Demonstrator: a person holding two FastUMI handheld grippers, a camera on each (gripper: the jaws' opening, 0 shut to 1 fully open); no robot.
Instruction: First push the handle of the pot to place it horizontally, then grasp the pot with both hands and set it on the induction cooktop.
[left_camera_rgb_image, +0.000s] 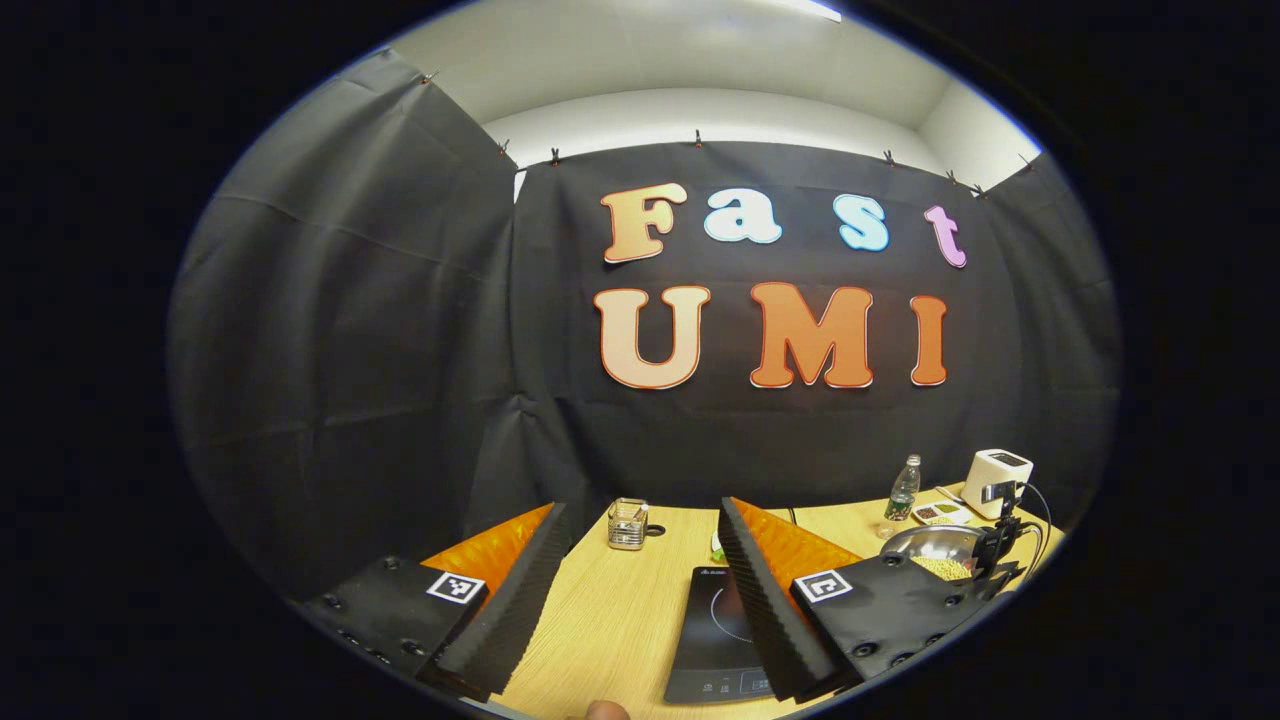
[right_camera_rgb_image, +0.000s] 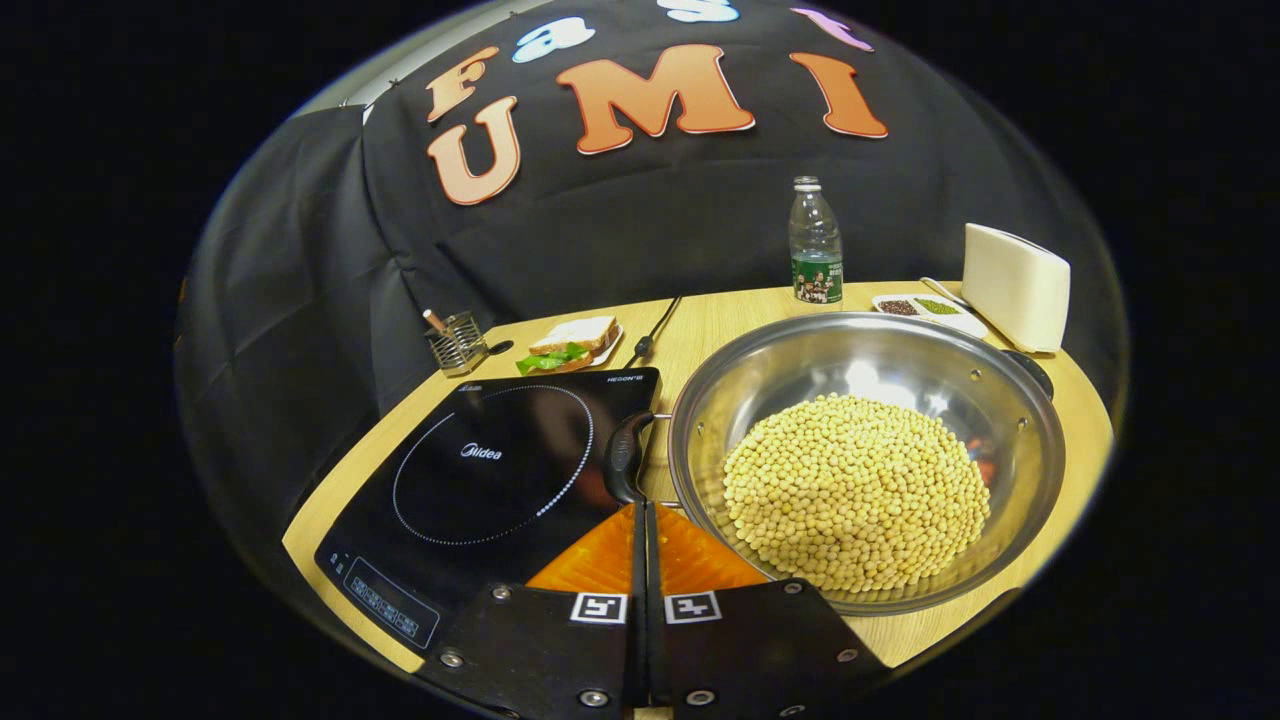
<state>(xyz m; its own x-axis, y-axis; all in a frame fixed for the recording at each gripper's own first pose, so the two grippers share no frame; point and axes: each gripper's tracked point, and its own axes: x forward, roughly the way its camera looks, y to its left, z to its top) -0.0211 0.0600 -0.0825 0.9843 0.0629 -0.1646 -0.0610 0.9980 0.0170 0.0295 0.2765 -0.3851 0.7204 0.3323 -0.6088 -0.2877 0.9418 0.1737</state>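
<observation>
A steel pot (right_camera_rgb_image: 1010, 420) full of soybeans (right_camera_rgb_image: 855, 490) stands on the wooden table, right of the black induction cooktop (right_camera_rgb_image: 490, 470). Its black left handle (right_camera_rgb_image: 625, 455) hangs over the cooktop's right edge; a second handle (right_camera_rgb_image: 1030, 368) sits on the far rim. My right gripper (right_camera_rgb_image: 641, 508) is shut with nothing held, its tips just below the left handle. In the left gripper view, my left gripper (left_camera_rgb_image: 642, 508) is open and empty above the table, with the cooktop (left_camera_rgb_image: 712, 625) between its fingers. The pot (left_camera_rgb_image: 935, 545) lies far to the right, with the other gripper (left_camera_rgb_image: 1000, 535) beside it.
At the back of the table are a water bottle (right_camera_rgb_image: 815, 245), a white box-shaped appliance (right_camera_rgb_image: 1015, 285), a small tray of grains (right_camera_rgb_image: 925, 310), a sandwich on a plate (right_camera_rgb_image: 570, 345), a wire holder (right_camera_rgb_image: 460, 340) and a black utensil (right_camera_rgb_image: 655, 335). Black cloth walls close the booth.
</observation>
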